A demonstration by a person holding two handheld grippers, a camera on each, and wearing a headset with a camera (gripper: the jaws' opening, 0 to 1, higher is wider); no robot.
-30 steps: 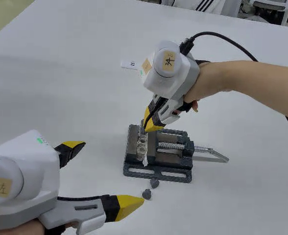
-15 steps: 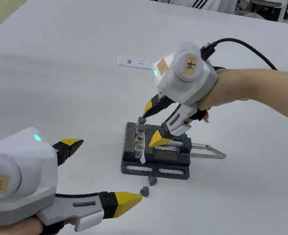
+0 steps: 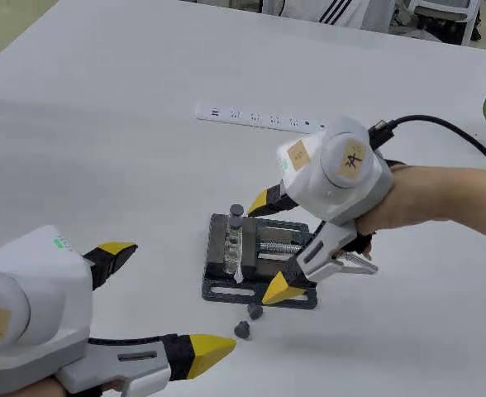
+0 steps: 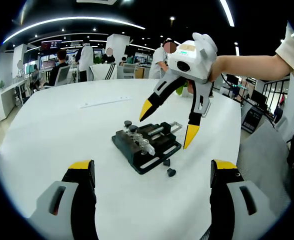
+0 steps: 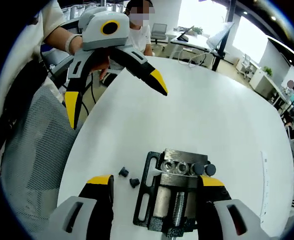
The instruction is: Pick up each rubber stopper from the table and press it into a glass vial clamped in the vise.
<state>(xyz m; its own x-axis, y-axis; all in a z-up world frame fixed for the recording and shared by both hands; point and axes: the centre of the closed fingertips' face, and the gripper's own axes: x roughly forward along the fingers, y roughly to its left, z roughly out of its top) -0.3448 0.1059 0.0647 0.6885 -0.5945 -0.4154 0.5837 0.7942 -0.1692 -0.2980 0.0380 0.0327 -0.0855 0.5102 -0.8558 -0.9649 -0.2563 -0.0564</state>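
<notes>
My right gripper [image 3: 269, 247] hangs spread and empty over the vise [image 3: 226, 291]. My left gripper [image 3: 164, 299] gapes empty at near left. Two loose stoppers [image 3: 255, 311] lie just near of the vise. The right gripper view looks down into the vials [image 5: 173, 166]: two open, two plugged.

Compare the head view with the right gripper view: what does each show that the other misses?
Head view: the power strip, and the right gripper from outside, open. Right gripper view: two unstoppered vial mouths from above, beside two stoppered vials. Both: the vise, two loose stoppers, the open left gripper.
</notes>
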